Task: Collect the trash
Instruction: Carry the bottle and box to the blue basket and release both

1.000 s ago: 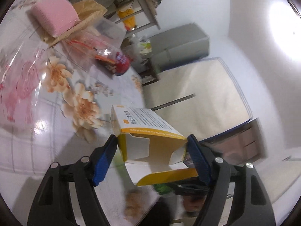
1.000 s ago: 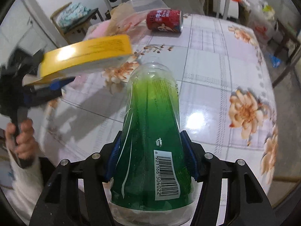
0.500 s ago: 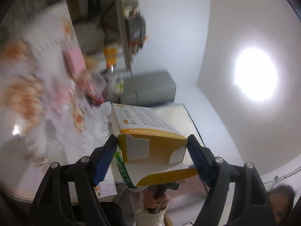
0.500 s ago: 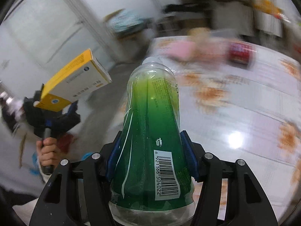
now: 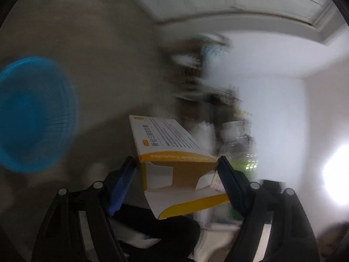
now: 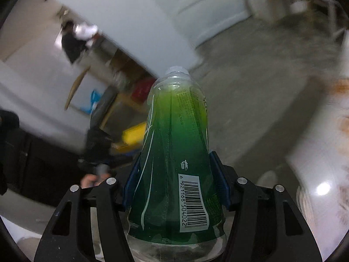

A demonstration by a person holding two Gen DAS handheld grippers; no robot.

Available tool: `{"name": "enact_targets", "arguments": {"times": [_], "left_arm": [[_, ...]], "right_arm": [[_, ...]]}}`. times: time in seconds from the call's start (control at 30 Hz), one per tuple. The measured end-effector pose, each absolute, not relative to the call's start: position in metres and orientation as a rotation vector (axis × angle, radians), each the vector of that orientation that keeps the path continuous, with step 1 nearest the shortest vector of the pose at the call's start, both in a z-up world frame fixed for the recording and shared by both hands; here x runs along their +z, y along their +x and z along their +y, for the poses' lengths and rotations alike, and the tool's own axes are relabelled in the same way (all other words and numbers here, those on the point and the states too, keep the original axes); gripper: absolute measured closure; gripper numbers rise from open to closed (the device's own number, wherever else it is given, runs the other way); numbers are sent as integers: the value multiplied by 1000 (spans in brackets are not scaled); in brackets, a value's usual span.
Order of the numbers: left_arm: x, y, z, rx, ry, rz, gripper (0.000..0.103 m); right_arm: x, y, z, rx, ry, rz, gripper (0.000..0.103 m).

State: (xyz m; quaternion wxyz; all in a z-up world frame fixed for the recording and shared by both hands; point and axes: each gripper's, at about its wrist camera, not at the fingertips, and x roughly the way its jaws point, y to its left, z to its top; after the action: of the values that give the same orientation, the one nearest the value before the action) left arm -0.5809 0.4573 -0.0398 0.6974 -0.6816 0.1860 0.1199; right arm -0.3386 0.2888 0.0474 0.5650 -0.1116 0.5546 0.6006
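A: Nearest in the right wrist view, what does the right gripper (image 6: 175,187) have?

B: It pinches a green bottle (image 6: 174,152) low in the middle of the frame, pads on both sides of its wide lower body, open neck pointing away. It looks like thin, empty plastic, so probably light, smooth and easy to dent. Holding the broad part near the barcode seems right; the tapering shoulder would likely slip.

A: And the left gripper (image 5: 176,170)?

B: Its jaws press on a yellow and white carton (image 5: 174,152) at bottom centre, across its width, with the end flap hanging open. Cardboard, so I judge it light, and soft where the flap gapes; squeezing near the closed edges should hold better.

A: Farther off?

B: A blurred blue basket (image 5: 32,113) at the left edge, well apart from the carton.
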Motion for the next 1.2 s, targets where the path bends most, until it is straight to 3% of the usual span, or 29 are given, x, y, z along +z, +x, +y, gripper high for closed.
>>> {"name": "enact_targets", "arguments": {"times": [0.2, 0.37, 0.5, 0.63, 0.83, 1.0, 1.2], "left_arm": [[-157, -604, 476, 569, -1505, 690, 28], [-189, -557, 477, 762, -1094, 1009, 23], [-214, -540, 474, 810, -1004, 1141, 20], [-219, -537, 473, 813, -950, 1180, 9], [-205, -563, 468, 854, -876, 1194, 9], [-200, -580, 467, 871, -900, 1132, 8], [-177, -578, 469, 884, -864, 1094, 8]], "right_arm": [[-65, -396, 414, 1387, -489, 1531, 46], [-163, -449, 472, 1294, -743, 1644, 46], [-206, -472, 483, 1244, -817, 1672, 46], [-230, -478, 495, 1187, -857, 1695, 46], [-260, -491, 510, 1147, -905, 1675, 41], [-271, -506, 513, 1112, -947, 1660, 21], [-246, -512, 511, 1131, -1085, 1482, 21]]}}
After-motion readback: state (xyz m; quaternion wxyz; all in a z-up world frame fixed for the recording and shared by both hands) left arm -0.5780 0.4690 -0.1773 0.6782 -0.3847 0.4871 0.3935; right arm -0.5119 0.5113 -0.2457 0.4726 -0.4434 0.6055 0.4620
